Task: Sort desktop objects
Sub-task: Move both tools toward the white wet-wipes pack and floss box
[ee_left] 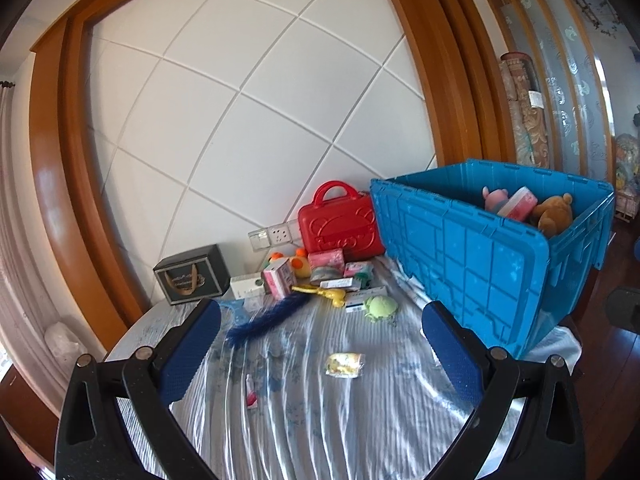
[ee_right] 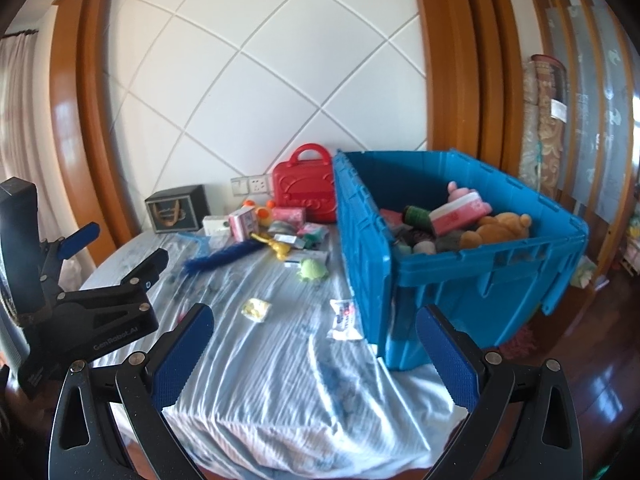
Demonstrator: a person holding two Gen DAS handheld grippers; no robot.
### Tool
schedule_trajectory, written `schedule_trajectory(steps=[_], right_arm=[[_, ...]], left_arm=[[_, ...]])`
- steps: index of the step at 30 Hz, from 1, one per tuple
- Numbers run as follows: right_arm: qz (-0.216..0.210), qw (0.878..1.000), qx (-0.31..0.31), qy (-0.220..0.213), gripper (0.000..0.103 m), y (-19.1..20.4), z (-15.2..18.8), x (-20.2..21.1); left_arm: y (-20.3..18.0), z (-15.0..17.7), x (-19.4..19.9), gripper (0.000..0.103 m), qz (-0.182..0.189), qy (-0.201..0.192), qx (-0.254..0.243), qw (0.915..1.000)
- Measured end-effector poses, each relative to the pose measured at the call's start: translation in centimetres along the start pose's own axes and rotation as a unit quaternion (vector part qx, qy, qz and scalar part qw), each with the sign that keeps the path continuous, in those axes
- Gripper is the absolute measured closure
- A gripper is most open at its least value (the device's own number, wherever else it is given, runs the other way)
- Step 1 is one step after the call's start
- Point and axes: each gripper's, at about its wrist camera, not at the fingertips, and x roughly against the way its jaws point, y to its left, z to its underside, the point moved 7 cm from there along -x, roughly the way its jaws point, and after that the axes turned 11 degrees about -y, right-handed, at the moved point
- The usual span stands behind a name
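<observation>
Desktop objects lie loose on the surface [ee_left: 304,420] ahead of my two grippers. My left gripper [ee_left: 320,340] is wide and holds nothing; my right gripper [ee_right: 316,340] is wide too, also with nothing between its fingers. Just beyond them I see a yellow packet [ee_left: 345,365], then a green plush [ee_left: 380,308] and a dark blue feather [ee_left: 268,320]. Far against the wall stands a red case [ee_left: 340,230] among small boxes. On the right, the blue crate [ee_right: 460,288] holds a brown bear [ee_right: 496,230] and other toys.
</observation>
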Motion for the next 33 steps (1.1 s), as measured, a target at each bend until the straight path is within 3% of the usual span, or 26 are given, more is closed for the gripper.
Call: schedule_trajectory(steps=[10,16,22,25,31,33], right_arm=[[-0.041,0.999,0.007,0.035,0.000,2.3,3.9,-3.6],[-0.040,0.995,-0.013,0.087,0.000,3.4,8.1,-10.1],[0.032,0.990,-0.020,0.136,0.000,3.5,12.5,-19.4],[0.108,0.984,0.003,0.145,0.000,2.5,14.6,-24.2],[0.196,0.964,0.046,0.172,0.000,0.3,17.1,-32.9],[0.228,0.950,0.083,0.197,0.000,-0.5,17.8,-35.6]], left_arm=[[3.5,4.6,-1.5,0.001,-0.019,0.037,0.000,0.9991],[6.2,8.2,-5.5,0.001,-0.006,0.064,0.019,0.9978],[8.6,10.9,-11.5,0.001,0.025,0.075,0.015,0.9968],[9.7,11.8,-14.7,0.001,0.046,0.076,0.019,0.9959],[10.3,12.9,-19.8,0.001,0.086,0.076,0.027,0.9930],[10.0,13.0,-20.9,0.001,0.098,0.075,0.023,0.9921]])
